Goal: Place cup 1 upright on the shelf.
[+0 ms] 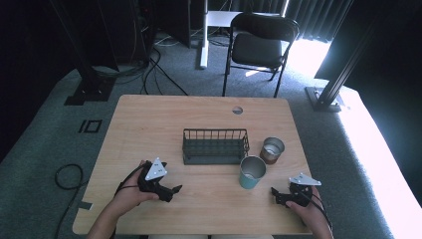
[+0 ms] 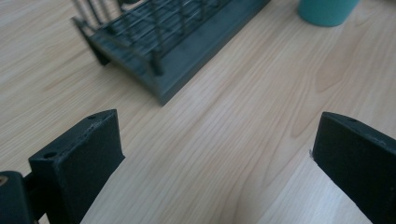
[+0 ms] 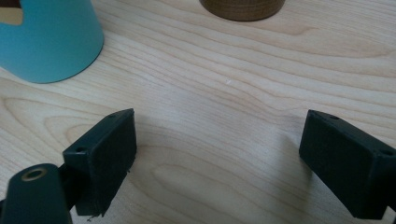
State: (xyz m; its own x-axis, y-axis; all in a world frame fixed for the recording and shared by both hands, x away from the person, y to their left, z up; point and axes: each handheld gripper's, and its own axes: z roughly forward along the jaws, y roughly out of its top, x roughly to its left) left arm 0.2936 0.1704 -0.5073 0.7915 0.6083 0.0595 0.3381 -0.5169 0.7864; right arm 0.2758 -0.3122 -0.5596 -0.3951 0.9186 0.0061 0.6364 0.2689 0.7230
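From the high view, the teal cup stands upright on the wooden table, just right of the dark wire rack and near a brown cup behind it. The right gripper rests close to the teal cup's right — jaws spread, holding nothing. The left gripper sits in front of the rack, also spread and empty.

The left gripper view looks between its parted jaws at the rack's corner, with the teal cup's base at the far edge.

The right gripper view brings both cup bases close: teal, brown — a nearness the high view only hints at.

The teal cup looks like thin metal — light, rigid, probably slick. I'd take it across the wall below the rim, squarely, so it doesn't tip.
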